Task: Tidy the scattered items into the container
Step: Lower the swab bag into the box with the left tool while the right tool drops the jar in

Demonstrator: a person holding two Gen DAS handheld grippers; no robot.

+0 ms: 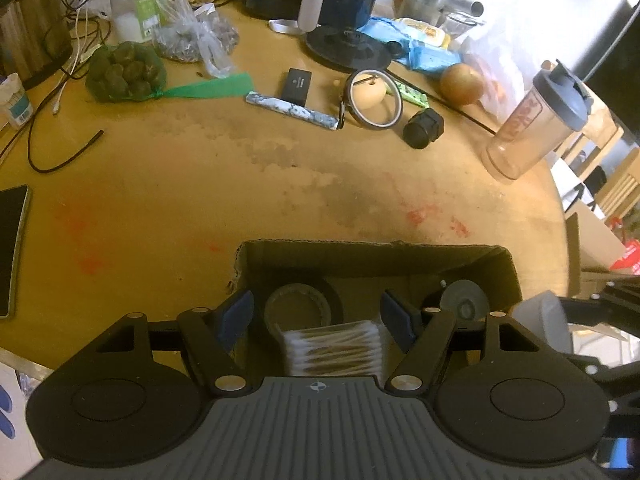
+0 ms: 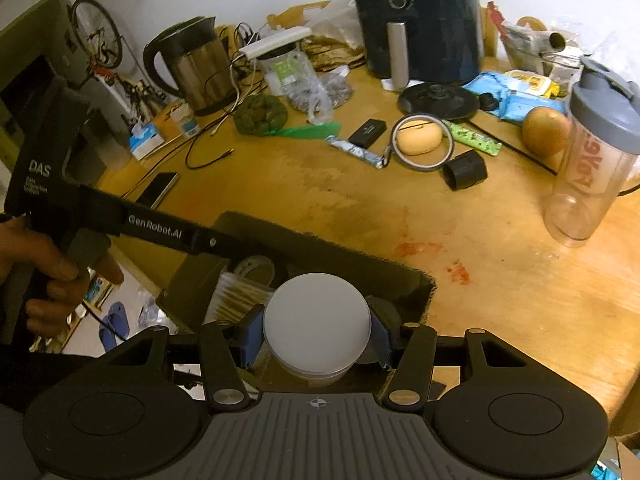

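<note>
Cardboard box [image 1: 496,276] sits at the near edge of the worktop [image 1: 280,184], open at the top, and already contains a roll of tape [image 1: 298,306], a pack of cotton swabs [image 1: 334,352] and a small grey round item [image 1: 464,300].

Right tool [image 2: 317,336]: you hold a white-lidded jar [image 2: 317,318] between the blue pads, one pad pressed to each side of it, so the jaws stand at a middling width set by the jar's girth. The jar is upright, lid toward the camera, and hangs directly above the box's right-hand part. That placement appears deliberate: the free floor of the box lies there, beside the swabs.

Left tool [image 1: 316,322]: jaws stand wide with nothing gripped. The swabs lie below the gap, inside the box, and the pads do not touch them. In the right wrist view your hand [image 2: 52,276] is seen on its handle, and the tool reaches across the box's left side. I judge it is waiting clear so that the jar has room.

Outstanding items remain well apart from the box, across the far worktop: a tape ring [image 1: 370,98], a black cylinder [image 1: 423,129], a black card case [image 1: 298,85], a wrapped bar [image 1: 294,111] and a shaker bottle [image 1: 538,120]. The task is partly done.
</note>
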